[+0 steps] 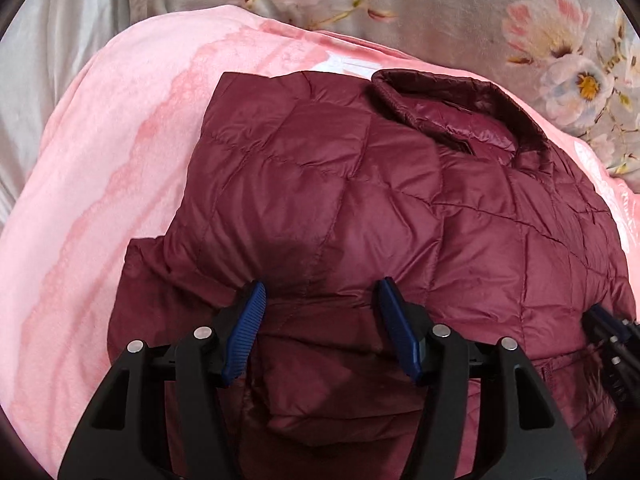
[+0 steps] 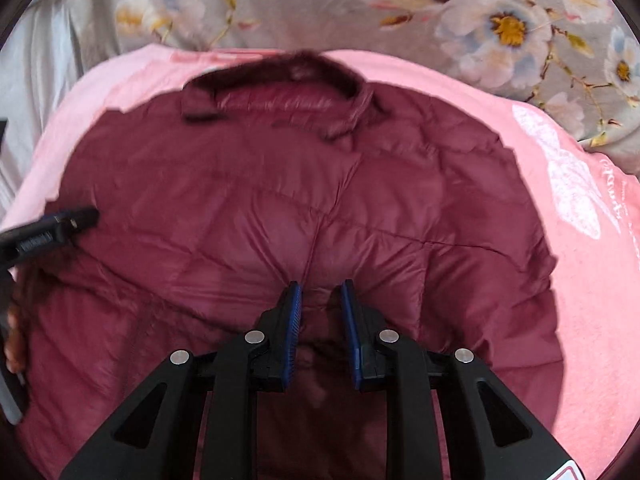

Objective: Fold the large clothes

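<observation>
Quilted maroon puffer jacket [image 1: 360,208], lying flat on the pink blanket [image 1: 100,200], which serves as landmark. Collar [image 1: 444,100] spread open toward the blanket's far edge, its glossy lining exposed. One side is folded inward over the body; diamond stitching runs across the puffed, lightly creased surface.

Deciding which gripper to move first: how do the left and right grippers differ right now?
Left gripper gapes wide; right gripper stands narrow. The left one sits over the jacket where a side is folded in, the right one over its middle. Both hover jacket-side, pinching nothing.
</observation>
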A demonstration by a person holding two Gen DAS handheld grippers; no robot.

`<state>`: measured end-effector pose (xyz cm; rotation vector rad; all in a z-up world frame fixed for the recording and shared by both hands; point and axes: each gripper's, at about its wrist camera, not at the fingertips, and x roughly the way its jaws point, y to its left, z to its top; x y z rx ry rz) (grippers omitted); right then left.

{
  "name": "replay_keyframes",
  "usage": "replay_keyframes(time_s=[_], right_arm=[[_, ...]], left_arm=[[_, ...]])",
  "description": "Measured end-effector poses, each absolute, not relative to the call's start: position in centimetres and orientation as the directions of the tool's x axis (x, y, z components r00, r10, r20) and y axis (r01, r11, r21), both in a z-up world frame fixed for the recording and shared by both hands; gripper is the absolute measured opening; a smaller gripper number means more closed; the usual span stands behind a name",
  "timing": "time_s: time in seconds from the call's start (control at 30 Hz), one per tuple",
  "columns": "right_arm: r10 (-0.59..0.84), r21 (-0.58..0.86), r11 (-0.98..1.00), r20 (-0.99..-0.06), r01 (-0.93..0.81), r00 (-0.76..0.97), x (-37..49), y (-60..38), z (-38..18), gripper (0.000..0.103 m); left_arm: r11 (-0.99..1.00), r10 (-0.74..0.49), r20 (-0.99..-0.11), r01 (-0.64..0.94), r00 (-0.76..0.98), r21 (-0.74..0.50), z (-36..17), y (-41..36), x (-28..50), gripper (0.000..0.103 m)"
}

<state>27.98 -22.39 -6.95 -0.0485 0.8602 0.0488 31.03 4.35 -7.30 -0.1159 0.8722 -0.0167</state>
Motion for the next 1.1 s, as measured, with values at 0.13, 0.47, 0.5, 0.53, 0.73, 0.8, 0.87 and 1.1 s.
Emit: replay_keyframes(time_s=[0.13,0.47,0.5,0.53,0.73,0.8,0.87,1.1], right_arm=[[0.003,-0.047,0.997,-0.743,-0.057,0.669,27.9,-21.9,-7.4,0.019],[-0.044,-0.002,0.998,-0.649,0.056,0.759,25.2,-26.1,-1.4,0.019],[-0.055,0.003,0.997,-0.658,0.076,0.751,25.2,-27.0,-1.2,0.019],[-0.057,0.014,0.996,-0.680,0.090,0.731,25.6,-28.0,-1.4,0.019],[-0.033,0.054,0.991,-0.785,0.120,0.619,26.5,-30.6,-6.6,0.019],[-0.048,0.039,0.992,-0.775,0.123,0.630,26.1,-30.2,-7.0,0.018],[-0.064,0.019,0.992,-0.774,0.123,0.630,26.2,-29.9,-7.0,0.018],[-0.027,0.063,0.991,-0.785,0.122,0.619,25.8,-30.6,-5.0,0.021]], left_arm=[[0.996,-0.033,-0.744,-0.037,0.668,-0.078,-7.8,3.7,30.7,0.058],[0.996,-0.048,-0.741,-0.019,0.670,-0.082,-5.5,4.9,28.9,0.057],[0.997,-0.035,-0.746,-0.030,0.666,-0.074,-5.4,5.3,28.8,0.057],[0.997,-0.024,-0.755,-0.043,0.656,-0.069,-5.6,5.7,28.9,0.057],[0.995,-0.009,-0.785,-0.073,0.620,-0.070,-7.6,7.2,28.9,0.059],[0.996,0.004,-0.782,-0.069,0.623,-0.049,-7.9,6.9,28.8,0.059],[0.997,0.014,-0.780,-0.070,0.625,-0.037,-8.1,6.7,28.8,0.059],[0.996,-0.055,-0.780,-0.022,0.623,-0.088,-5.7,6.9,28.5,0.057]])
